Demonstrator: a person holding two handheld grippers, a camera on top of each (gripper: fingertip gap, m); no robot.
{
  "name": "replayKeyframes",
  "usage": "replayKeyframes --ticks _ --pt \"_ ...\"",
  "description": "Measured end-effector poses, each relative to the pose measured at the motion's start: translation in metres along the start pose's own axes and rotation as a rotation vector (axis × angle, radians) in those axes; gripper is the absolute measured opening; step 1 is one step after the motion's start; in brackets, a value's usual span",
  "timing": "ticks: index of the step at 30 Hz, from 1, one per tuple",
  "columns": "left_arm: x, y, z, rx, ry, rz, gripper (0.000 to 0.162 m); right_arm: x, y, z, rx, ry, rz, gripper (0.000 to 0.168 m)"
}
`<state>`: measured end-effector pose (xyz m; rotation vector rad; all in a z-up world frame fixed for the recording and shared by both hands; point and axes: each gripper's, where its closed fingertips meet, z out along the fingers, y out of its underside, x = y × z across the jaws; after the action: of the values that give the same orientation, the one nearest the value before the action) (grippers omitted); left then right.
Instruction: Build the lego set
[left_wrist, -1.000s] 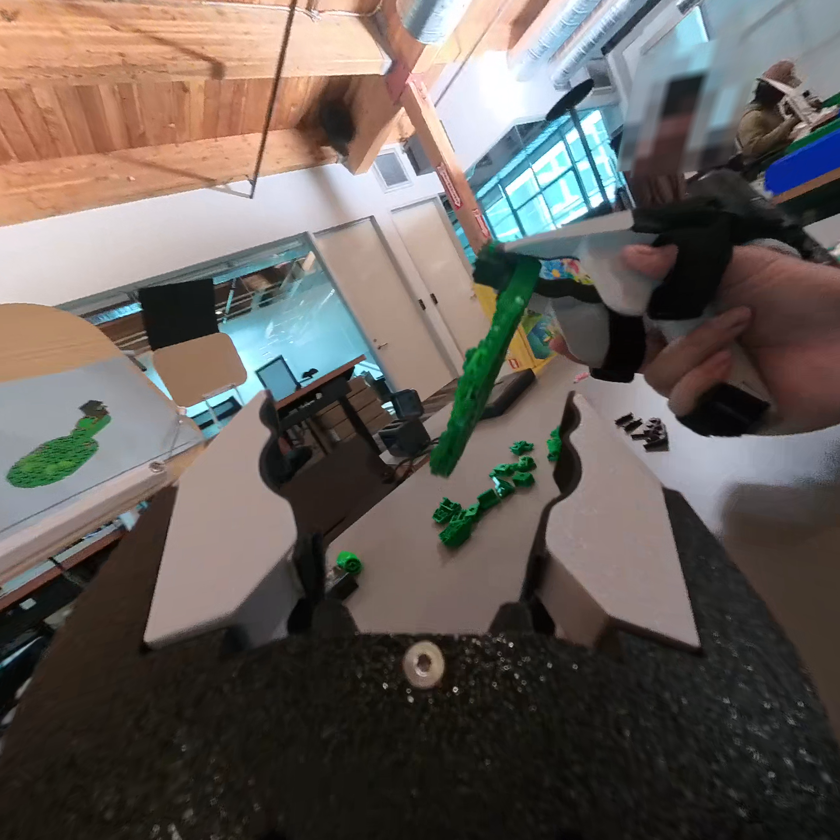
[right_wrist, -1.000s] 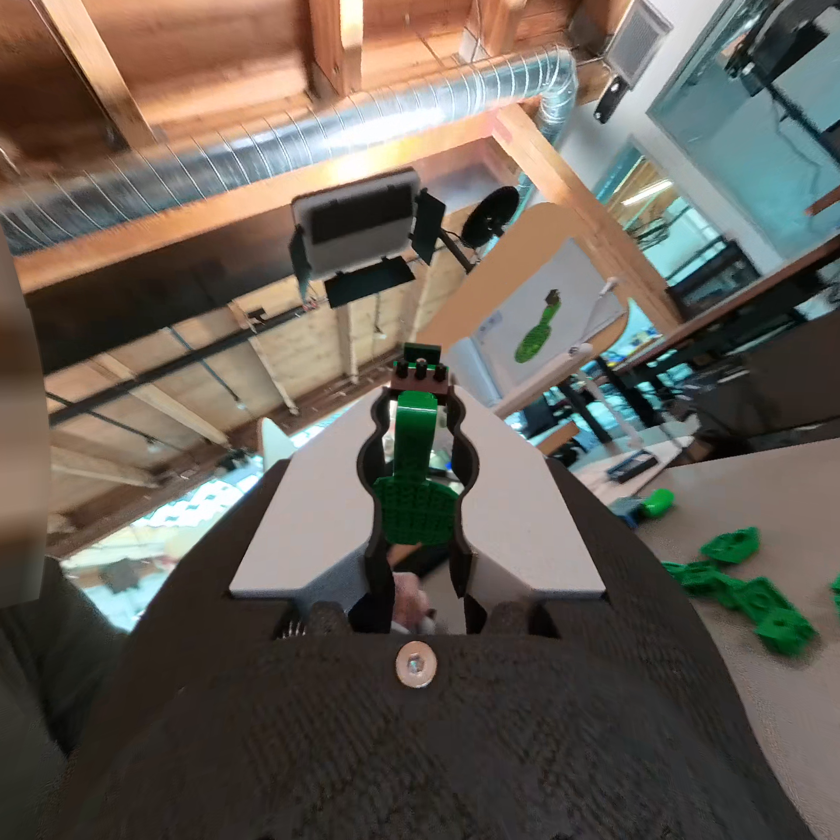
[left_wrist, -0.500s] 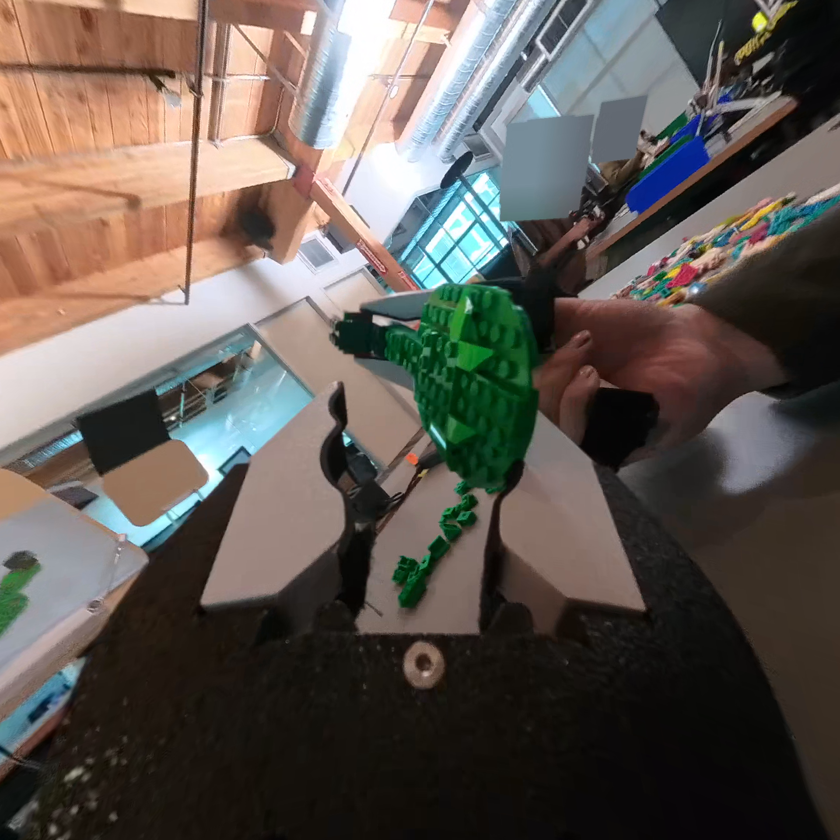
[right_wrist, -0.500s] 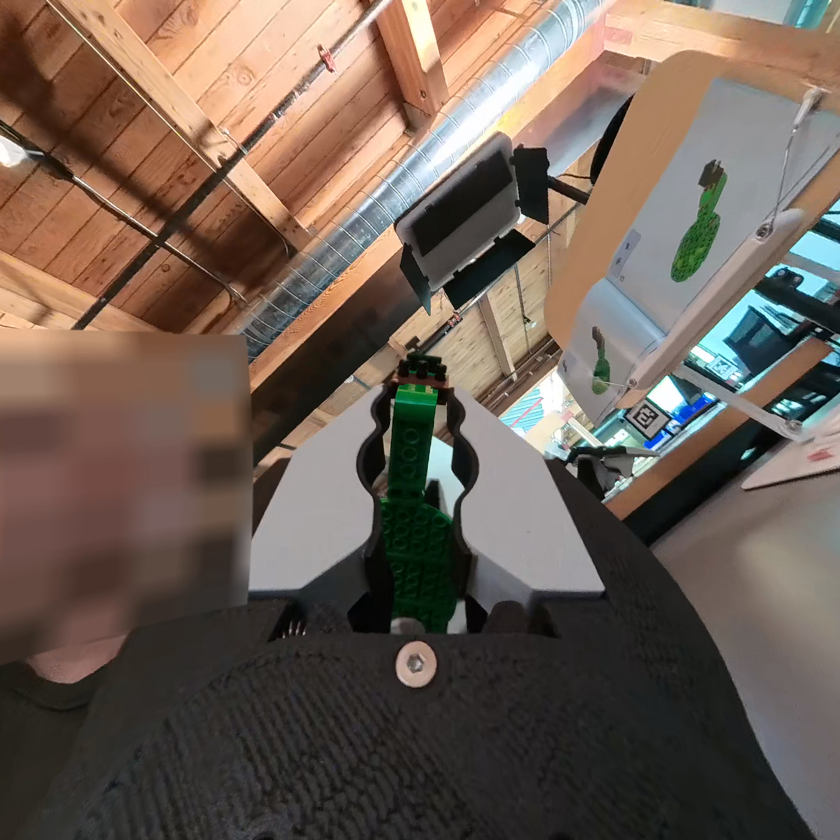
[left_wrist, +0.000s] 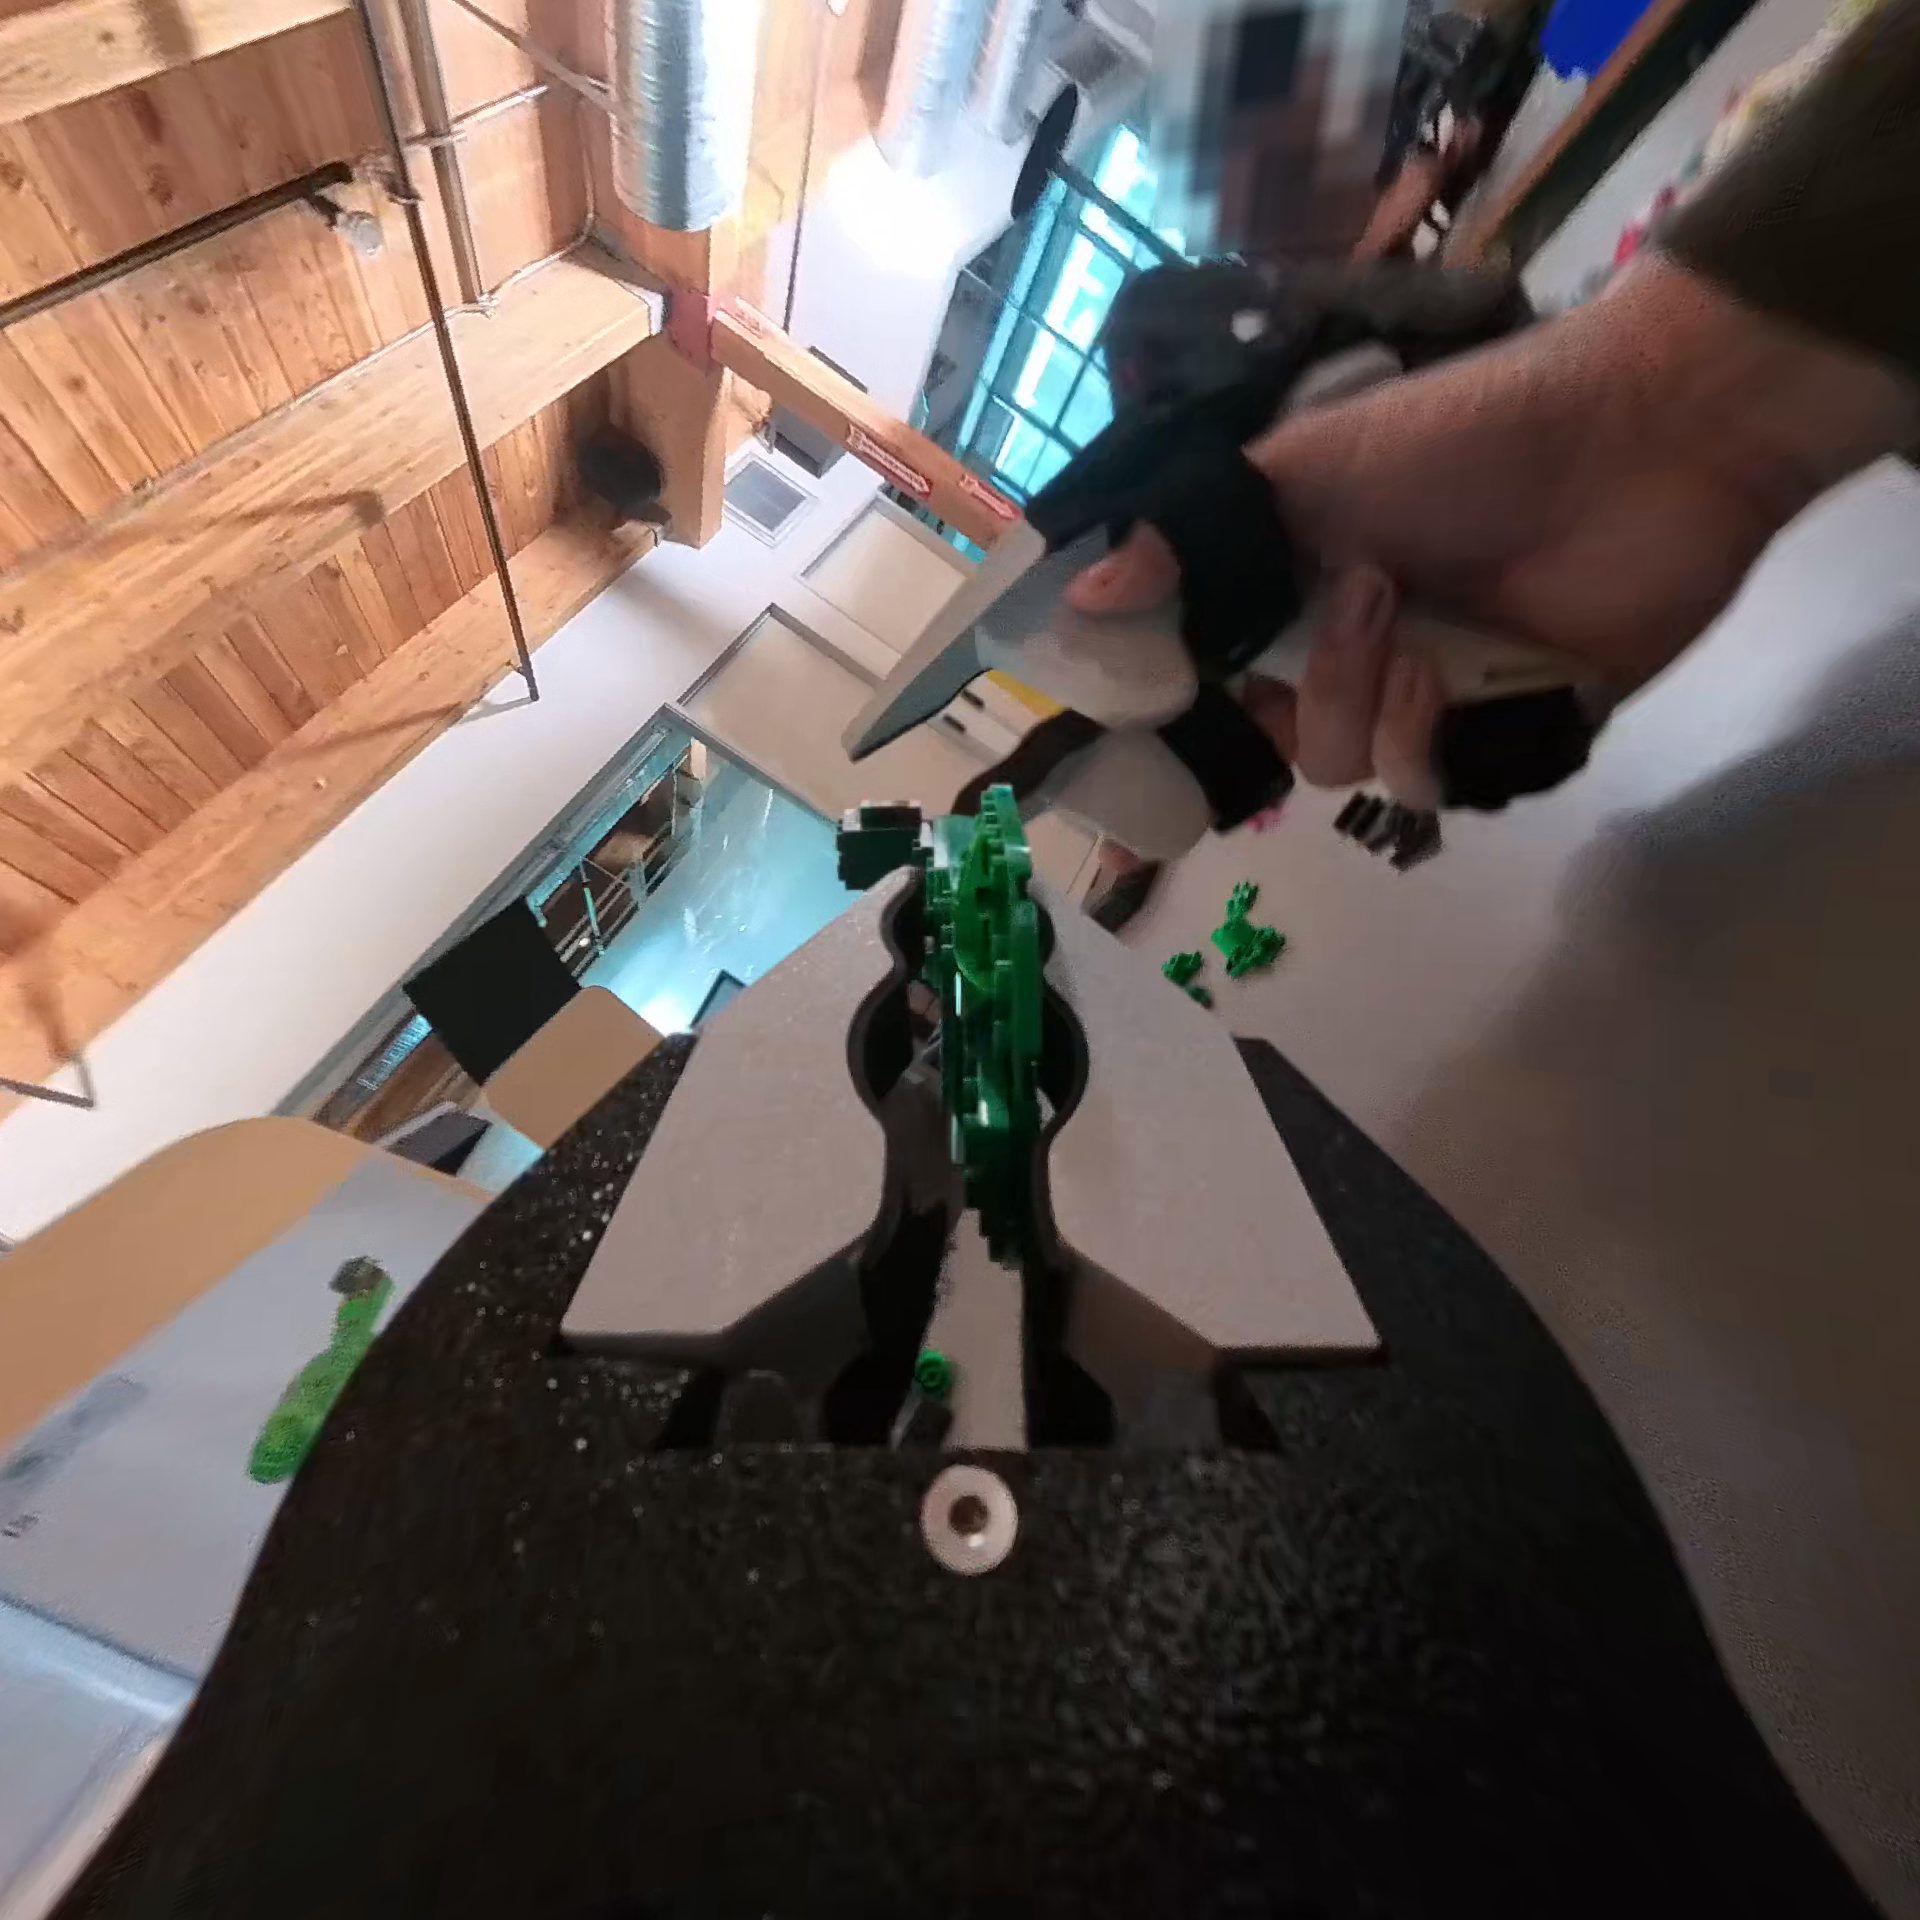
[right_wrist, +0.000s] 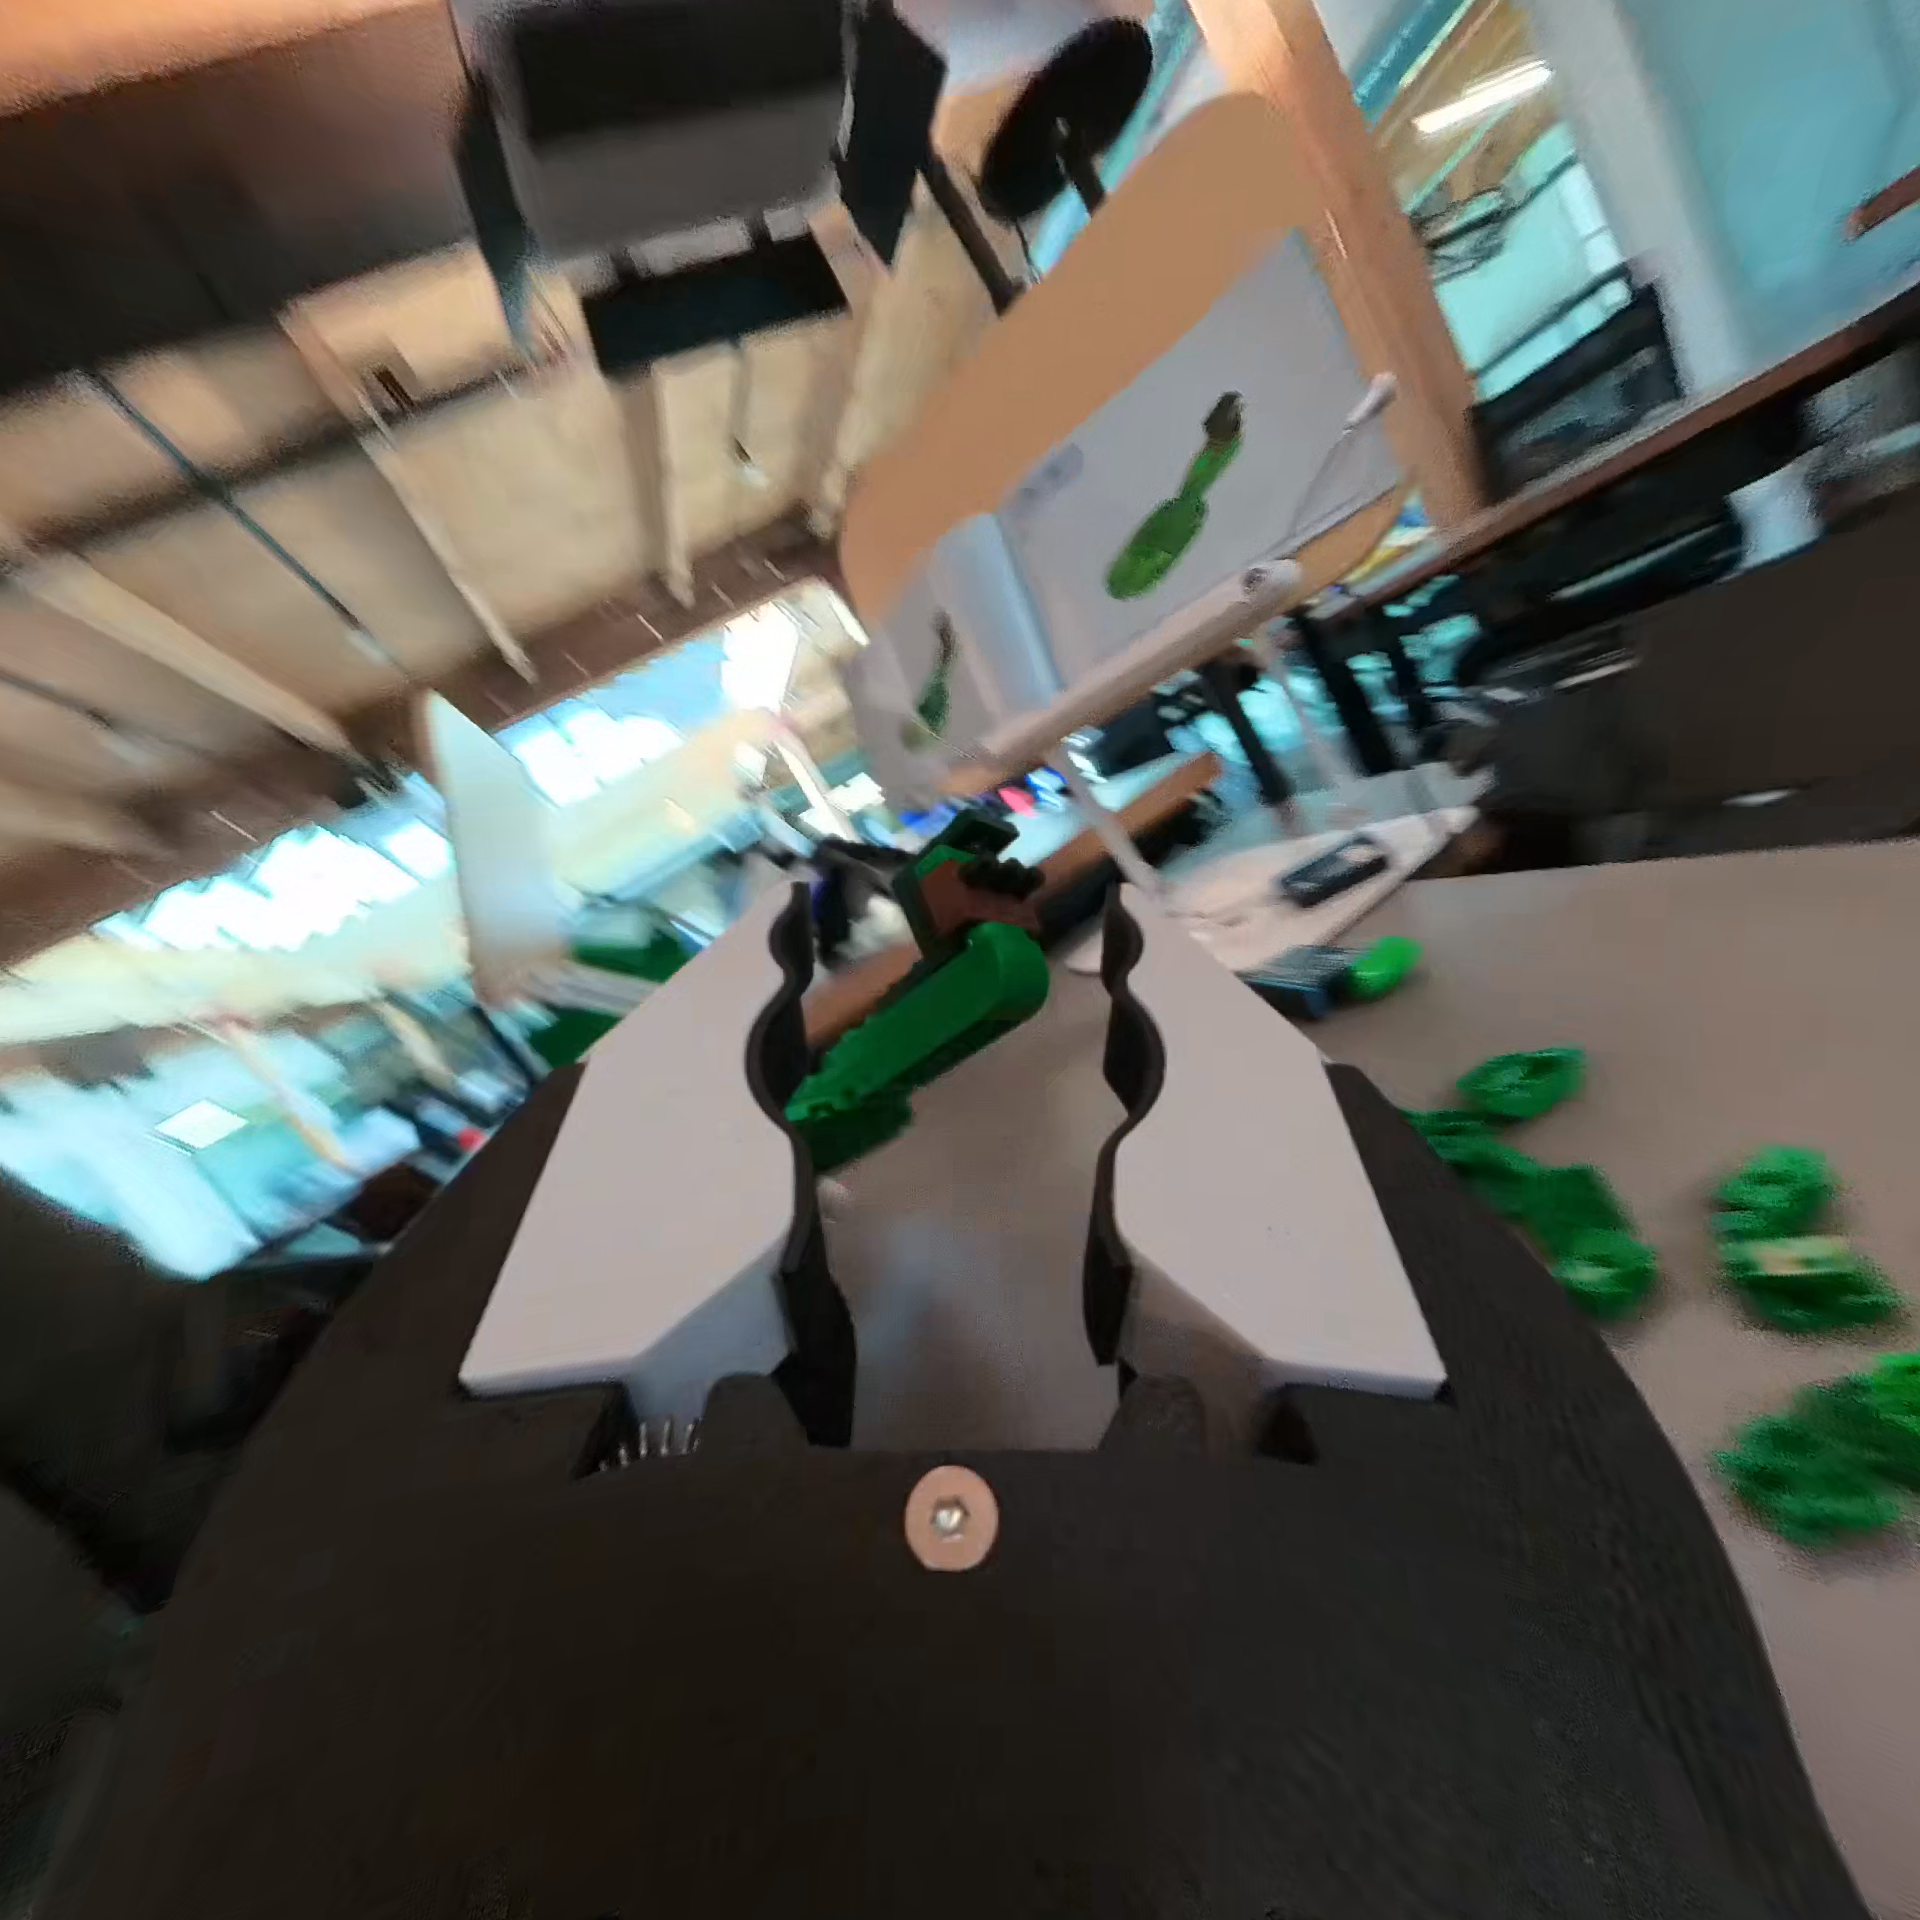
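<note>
The green lego build (left_wrist: 982, 1023) is being clamped edge-on by the left gripper (left_wrist: 977, 935), held above the table (left_wrist: 1558, 1039). The right gripper (right_wrist: 951, 914) is being held wide, empty. Loose green pieces (right_wrist: 1538, 1195), though blurred, are apparently to be collected next.

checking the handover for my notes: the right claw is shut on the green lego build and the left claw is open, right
Not quite: the claws are swapped. In the left wrist view the left claw is shut on the green lego build, which stands edge-on between its fingers. In the right wrist view the right claw is open and holds nothing; the build shows beyond its fingers.
</note>
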<state>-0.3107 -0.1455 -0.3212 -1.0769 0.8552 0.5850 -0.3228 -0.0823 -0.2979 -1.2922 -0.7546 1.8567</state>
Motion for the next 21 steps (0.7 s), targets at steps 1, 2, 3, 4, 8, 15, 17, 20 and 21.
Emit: replayKeyframes --ticks 1,2,3,4,8,15,17,20,21 --pt "0.003 0.002 0.001 -0.016 0.005 0.044 0.013 0.003 0.002 -0.001 -0.052 0.053 -0.108 0.057" --pt "0.005 0.002 0.001 -0.026 0.010 0.081 0.013 0.004 0.004 -0.002 -0.097 0.095 -0.207 0.057" --pt "0.008 0.002 0.001 -0.027 0.018 0.113 0.013 0.005 0.006 -0.003 -0.134 0.122 -0.281 0.055" --pt "0.011 0.000 0.001 -0.022 0.030 0.142 0.013 0.004 0.008 -0.003 -0.170 0.138 -0.331 0.053" --pt "0.024 -0.004 0.002 -0.011 0.068 0.235 0.013 0.005 0.018 -0.003 -0.251 0.175 -0.447 0.037" --pt "0.027 -0.005 0.002 -0.017 0.067 0.288 0.013 0.011 0.016 -0.004 -0.269 0.262 -0.650 0.026" --pt "0.027 -0.005 0.002 -0.018 0.064 0.287 0.013 0.011 0.015 -0.004 -0.278 0.273 -0.683 0.025" --pt "0.025 -0.004 0.003 -0.023 0.054 0.289 0.013 0.010 0.013 -0.004 -0.275 0.289 -0.723 0.025" --pt "0.025 -0.004 0.003 -0.024 0.052 0.288 0.013 0.010 0.012 -0.004 -0.274 0.290 -0.729 0.024"
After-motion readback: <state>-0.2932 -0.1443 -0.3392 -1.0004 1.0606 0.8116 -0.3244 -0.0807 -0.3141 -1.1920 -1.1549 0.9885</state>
